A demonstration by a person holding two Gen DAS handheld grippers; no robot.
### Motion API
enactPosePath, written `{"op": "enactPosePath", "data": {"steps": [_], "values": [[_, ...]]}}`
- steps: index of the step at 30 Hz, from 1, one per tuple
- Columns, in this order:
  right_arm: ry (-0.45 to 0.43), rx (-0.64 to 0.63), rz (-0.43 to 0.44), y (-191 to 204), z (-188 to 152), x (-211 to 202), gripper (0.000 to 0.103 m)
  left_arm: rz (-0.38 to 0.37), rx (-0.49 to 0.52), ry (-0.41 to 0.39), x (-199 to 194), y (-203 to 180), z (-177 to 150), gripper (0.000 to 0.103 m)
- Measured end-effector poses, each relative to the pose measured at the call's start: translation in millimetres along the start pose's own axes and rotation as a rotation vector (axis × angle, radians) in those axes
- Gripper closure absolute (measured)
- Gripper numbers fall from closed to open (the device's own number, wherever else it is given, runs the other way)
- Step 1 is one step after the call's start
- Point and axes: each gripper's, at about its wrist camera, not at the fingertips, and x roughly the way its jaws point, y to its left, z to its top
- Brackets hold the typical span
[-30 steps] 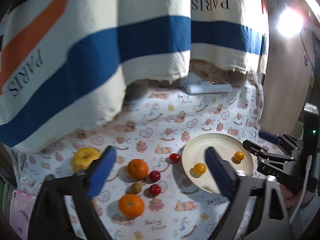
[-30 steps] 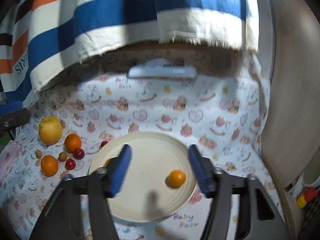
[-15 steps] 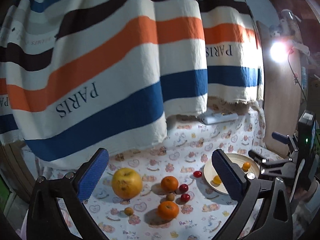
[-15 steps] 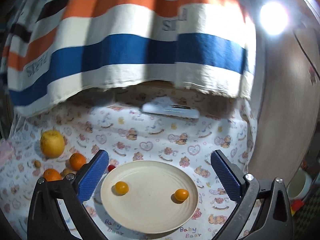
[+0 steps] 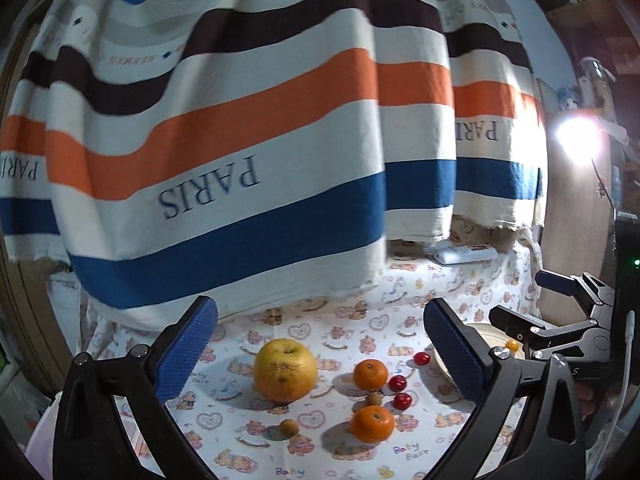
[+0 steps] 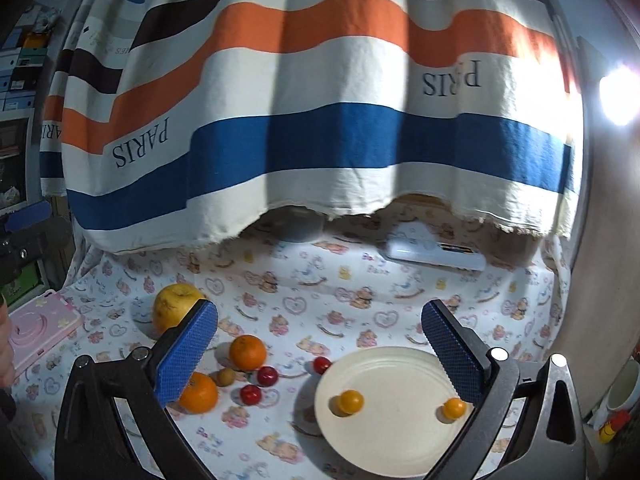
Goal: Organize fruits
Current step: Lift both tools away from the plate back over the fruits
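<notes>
1. Two small yellow-orange fruits lie on the cream plate, well apart: one toward its left side, the other by its right rim
2. The plate sits toward the near right part of the worktop, which is covered by a cloth printed with bears and hearts
3. The rest of the fruit lies left of the plate: a big yellow apple farthest left, two oranges and, one behind the other
4. Three red cherry tomatoes lie between the oranges and the plate; one is just beside the plate's left rim
5. Two small brown fruits lie among them, one near the apple, the other between the oranges
6. The right tool is released, blue pads spread wide with nothing between them; its jaws have just been opening. It hangs above the near edge, over the plate's left side
7. The left tool is also released and empty, facing the apple and oranges from the near left
8. A white remote lies at the far right edge, under the hem of a striped cloth marked PARIS
9. A pink case lies at the left edge
</notes>
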Motion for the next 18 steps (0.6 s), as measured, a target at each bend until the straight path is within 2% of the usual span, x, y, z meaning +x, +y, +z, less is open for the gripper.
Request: {"op": "enactPosePath", "data": {"steps": [6, 10, 18], "values": [[0.040, 0.027, 0.039, 26.3, 0.1, 23.3, 0.000, 0.040, -0.029, 0.042, 17.0, 20.7, -11.6, 0.001], [0.089, 0.063, 0.074, 41.8, -9.3, 43.0, 0.000, 0.016, -0.051, 0.102, 28.5, 30.4, -20.6, 0.001], [0.209, 0.102, 0.149, 61.2, -47.5, 76.1, 0.000, 0.039, -0.072, 0.176, 45.9, 37.8, -35.6, 0.001]]}}
